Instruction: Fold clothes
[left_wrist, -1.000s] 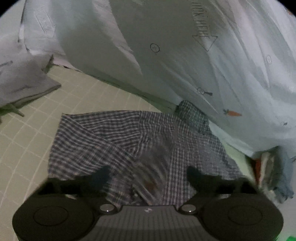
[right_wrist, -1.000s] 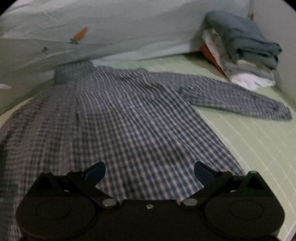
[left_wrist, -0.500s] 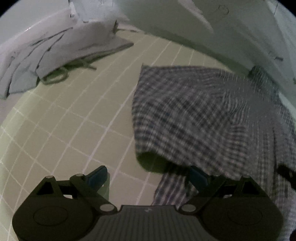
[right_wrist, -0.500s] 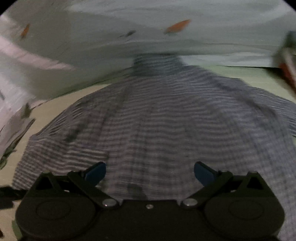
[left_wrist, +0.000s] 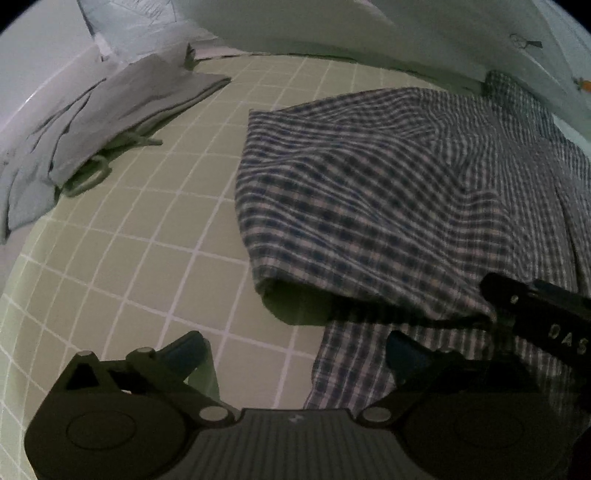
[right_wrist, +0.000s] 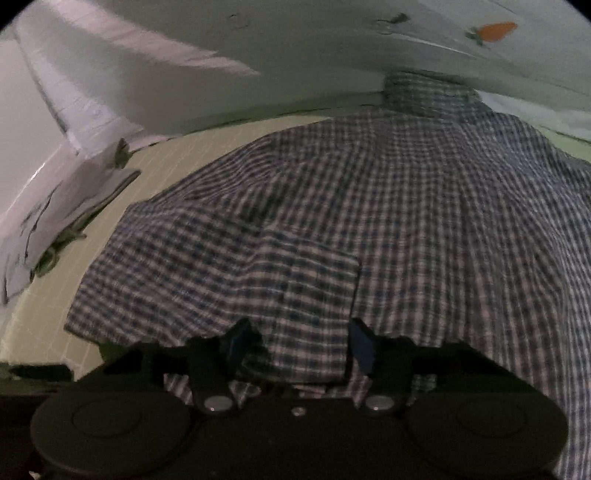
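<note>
Right claw (right_wrist: 299, 345) is closing around my checked shirt's (right_wrist: 369, 221) near hem, nearer than my wide-open, opening left claw (left_wrist: 295, 354).

The checked shirt (right_wrist: 369, 221) runs out past the right edge of the right wrist view, so its right sleeve and side cannot be seen. Its near hem drops behind the right gripper (right_wrist: 299, 345), between the closing jaws, and whether the pads press it cannot be told. Left of those jaws, the grey folded garment (right_wrist: 74, 199) is smeared by motion and cut by the frame edge. In the left wrist view, the dark body of the other gripper (left_wrist: 535, 314), right of the opening jaws, covers part of the shirt's lifted flap, and its lettering is cut off mid-word
</note>
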